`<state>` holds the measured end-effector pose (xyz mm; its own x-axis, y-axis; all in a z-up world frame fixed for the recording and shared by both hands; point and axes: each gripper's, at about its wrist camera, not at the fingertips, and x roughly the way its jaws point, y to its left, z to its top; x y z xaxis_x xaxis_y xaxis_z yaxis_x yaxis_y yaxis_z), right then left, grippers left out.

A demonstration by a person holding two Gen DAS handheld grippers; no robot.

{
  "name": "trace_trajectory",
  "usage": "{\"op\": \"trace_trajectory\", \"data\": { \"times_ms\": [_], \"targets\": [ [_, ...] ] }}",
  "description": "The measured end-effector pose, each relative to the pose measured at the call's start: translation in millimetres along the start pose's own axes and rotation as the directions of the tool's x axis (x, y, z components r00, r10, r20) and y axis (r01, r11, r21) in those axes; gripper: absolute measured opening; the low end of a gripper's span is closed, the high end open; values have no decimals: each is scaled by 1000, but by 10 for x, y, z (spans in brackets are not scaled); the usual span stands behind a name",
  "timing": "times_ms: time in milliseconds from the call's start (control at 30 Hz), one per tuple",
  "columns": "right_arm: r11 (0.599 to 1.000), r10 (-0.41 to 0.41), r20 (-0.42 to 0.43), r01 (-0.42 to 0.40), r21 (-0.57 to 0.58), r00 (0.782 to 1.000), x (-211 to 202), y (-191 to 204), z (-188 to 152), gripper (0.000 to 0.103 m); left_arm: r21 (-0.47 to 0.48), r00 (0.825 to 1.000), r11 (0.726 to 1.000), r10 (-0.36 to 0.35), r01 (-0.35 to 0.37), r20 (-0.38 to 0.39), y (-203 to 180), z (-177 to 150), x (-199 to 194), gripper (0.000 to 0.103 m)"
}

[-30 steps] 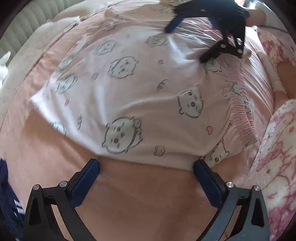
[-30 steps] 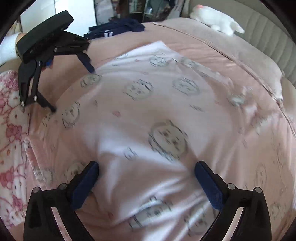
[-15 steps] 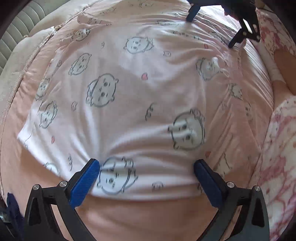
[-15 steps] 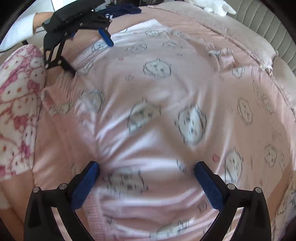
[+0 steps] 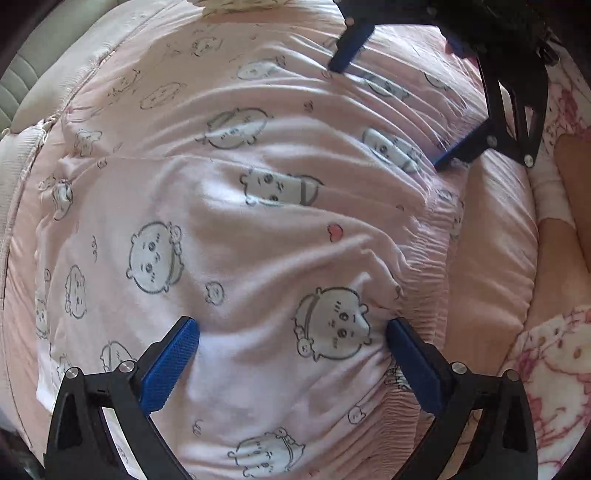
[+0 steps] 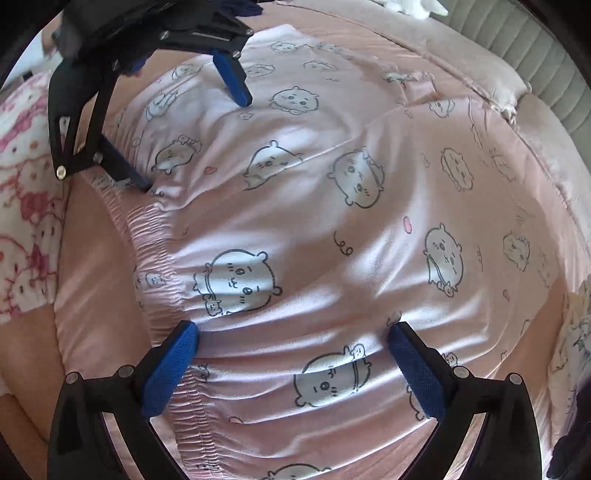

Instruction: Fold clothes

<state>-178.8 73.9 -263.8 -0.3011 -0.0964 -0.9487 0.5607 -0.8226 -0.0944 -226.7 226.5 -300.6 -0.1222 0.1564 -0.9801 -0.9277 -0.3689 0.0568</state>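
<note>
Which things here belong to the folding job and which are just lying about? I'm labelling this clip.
Belongs to the job:
- pink printed garment
- left gripper, open
- right gripper, open

Just lying about:
- white soft toy
- dark blue cloth
- grey padded headboard

Left gripper (image 5: 291, 328) moved forward from the bare bedspread onto the pink pyjama bottoms (image 5: 258, 229), right gripper (image 6: 291, 332) shifted back toward the waistband (image 6: 155, 258), grippers now closer together
</note>
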Motion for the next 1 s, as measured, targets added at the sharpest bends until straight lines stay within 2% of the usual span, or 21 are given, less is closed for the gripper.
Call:
{"op": "trace_trajectory", "data": {
  "times_ms": [33, 133, 200, 300, 433, 533, 633, 700, 767, 833, 933, 1000],
  "targets": [
    [1000, -13, 3, 13, -13, 1000, -6, 38, 9, 103, 1, 1000, 1000, 1, -1, -5, -19, 0, -18, 103],
    [997, 75, -19, -75, 7, 997, -31, 5, 1, 103, 3, 1000, 1000, 4, -4, -21, -78, -1, -74, 102],
    [997, 78, -22, -78, 5, 997, -76, -7, -29, 103, 5, 999, 1000, 6, -6, -32, -117, -1, -111, 102],
    [999, 29, -6, -28, 45, 1000, -175, -64, -72, 103, -76, 999, 996, 42, -44, -25, -59, 134, -148, 102],
    [995, 24, -45, -20, 97, 999, -180, -165, -165, 103, -138, 991, 986, 76, -91, -114, -92, 300, 72, 103],
    [990, -3, -11, 5, 144, 1000, -278, -337, -241, 103, -160, 987, 984, 57, -81, -147, -105, 286, 125, 103],
    [978, -54, 12, 50, 204, 998, -374, -558, -310, 103, -216, 990, 973, 56, -83, -126, -42, 257, 9, 103],
    [961, -107, 13, 100, 258, 994, -428, -729, -347, 103, -261, 995, 962, 57, -76, -81, -69, 326, -21, 103],
    [949, -109, 13, 100, 298, 994, -442, -819, -385, 103, -306, 998, 950, 59, -67, -35, -95, 394, -52, 103],
    [956, -91, 10, 85, 282, 996, -415, -851, -330, 103, -337, 998, 940, 66, -62, -1, -129, 478, -48, 103],
    [983, -51, -3, 51, 176, 999, -293, -429, -203, 103, -311, 996, 946, 88, -93, -31, -216, 672, 139, 103],
    [993, -48, -98, 58, 101, 994, -100, -336, -219, 103, -268, 992, 956, 101, -118, -78, -237, 694, 189, 103]
  ]
}}
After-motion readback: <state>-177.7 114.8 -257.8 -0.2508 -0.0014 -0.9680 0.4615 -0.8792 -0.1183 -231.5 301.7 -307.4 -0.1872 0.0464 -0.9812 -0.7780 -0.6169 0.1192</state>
